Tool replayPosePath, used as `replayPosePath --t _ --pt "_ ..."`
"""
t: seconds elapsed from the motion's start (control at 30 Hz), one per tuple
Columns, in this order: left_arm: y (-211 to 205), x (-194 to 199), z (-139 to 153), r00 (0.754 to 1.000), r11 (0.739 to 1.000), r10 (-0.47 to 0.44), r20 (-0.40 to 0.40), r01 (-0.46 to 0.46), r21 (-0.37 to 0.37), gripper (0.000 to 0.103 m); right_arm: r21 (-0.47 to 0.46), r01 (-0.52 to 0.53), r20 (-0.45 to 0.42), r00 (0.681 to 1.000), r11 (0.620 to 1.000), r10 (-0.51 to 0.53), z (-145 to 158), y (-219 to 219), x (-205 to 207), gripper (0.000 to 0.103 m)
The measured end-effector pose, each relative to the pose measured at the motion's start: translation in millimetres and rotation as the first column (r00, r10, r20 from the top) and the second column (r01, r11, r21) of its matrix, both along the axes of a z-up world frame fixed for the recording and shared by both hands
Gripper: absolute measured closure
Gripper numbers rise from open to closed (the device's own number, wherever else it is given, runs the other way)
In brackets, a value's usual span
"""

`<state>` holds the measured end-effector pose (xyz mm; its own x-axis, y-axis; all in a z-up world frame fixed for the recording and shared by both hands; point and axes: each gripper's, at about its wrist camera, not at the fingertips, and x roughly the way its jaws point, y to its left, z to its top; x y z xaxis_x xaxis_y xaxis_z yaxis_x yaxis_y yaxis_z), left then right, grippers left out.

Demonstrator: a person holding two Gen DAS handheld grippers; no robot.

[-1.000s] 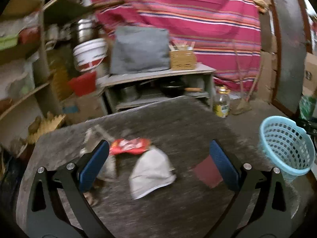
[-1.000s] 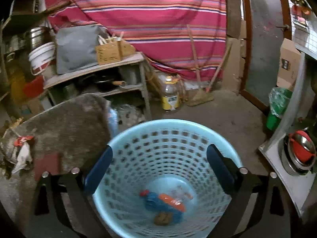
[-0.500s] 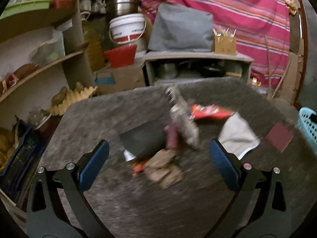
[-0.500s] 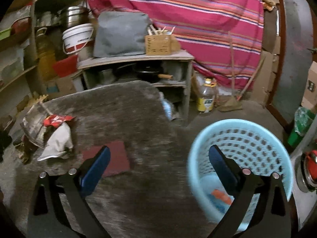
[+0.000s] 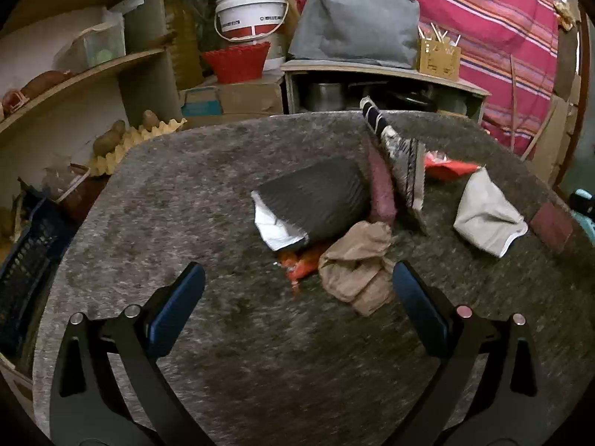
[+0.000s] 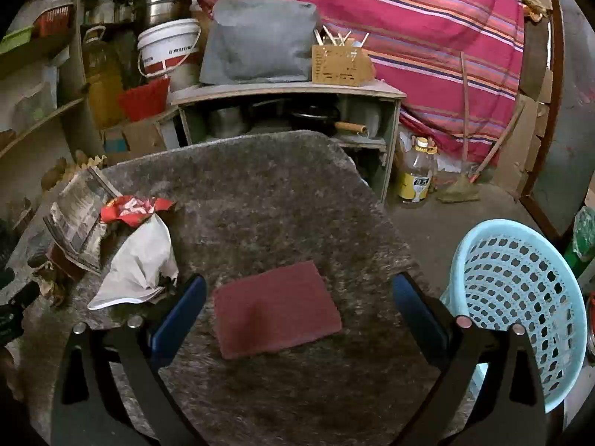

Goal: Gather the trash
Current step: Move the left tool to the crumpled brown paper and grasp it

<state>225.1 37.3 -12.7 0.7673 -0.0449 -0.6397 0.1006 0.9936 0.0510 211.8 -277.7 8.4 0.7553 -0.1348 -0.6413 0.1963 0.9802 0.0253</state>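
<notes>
Trash lies on a grey fuzzy table (image 5: 208,186): a dark grey packet (image 5: 316,199), crumpled brown paper (image 5: 357,264), an orange wrapper (image 5: 299,265), folded newspaper (image 5: 399,165), a red wrapper (image 5: 448,165) and a white bag (image 5: 485,219). My left gripper (image 5: 297,306) hovers open just short of the brown paper and orange wrapper, holding nothing. My right gripper (image 6: 297,314) is open around a dark red pad (image 6: 277,314), not touching it. The white bag (image 6: 139,265), red wrapper (image 6: 135,208) and newspaper (image 6: 80,219) lie to its left. A light blue basket (image 6: 517,297) stands off the table's right edge.
Shelves (image 5: 74,85) with an egg tray (image 5: 134,141) stand left. Behind the table is a low cabinet (image 6: 290,91) with pots, a grey cover, a wicker box (image 6: 340,65), a white bucket (image 5: 253,13) and a red bowl (image 5: 236,61). A bottle (image 6: 416,176) stands on the floor.
Both grippers swung left. The left moved from the white bag to the brown paper pile. The right left the basket and came over the dark red pad. Both stayed open.
</notes>
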Motion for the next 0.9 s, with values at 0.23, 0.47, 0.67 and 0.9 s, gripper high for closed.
replayPosePath --t 0.23,0.47,0.67,0.9 --pt "-24.7 4.1 -2.0 1.0 0.999 -0.027 -0.001 0.027 0.037 0.029 0.017 0.008 -0.009 1.0 1.0 -0.008 -2.0 -1.3 1.4 0.005" --pt "-33.9 20.0 -13.2 0.997 0.998 -0.036 -0.071 0.039 0.043 0.033 0.027 0.011 -0.02 1.0 1.0 -0.011 -4.0 -6.9 1.6 0.005" --pt "-34.0 26.9 -15.6 0.992 0.997 -0.072 -0.1 0.073 0.008 0.057 0.03 0.011 -0.029 1.0 1.0 -0.01 -4.5 -9.9 0.9 0.005" --pt "-22.1 18.1 -8.9 0.994 0.998 -0.069 -0.084 0.068 -0.011 0.08 0.015 -0.005 -0.044 0.999 1.0 0.005 -6.6 -6.5 2.4 0.005"
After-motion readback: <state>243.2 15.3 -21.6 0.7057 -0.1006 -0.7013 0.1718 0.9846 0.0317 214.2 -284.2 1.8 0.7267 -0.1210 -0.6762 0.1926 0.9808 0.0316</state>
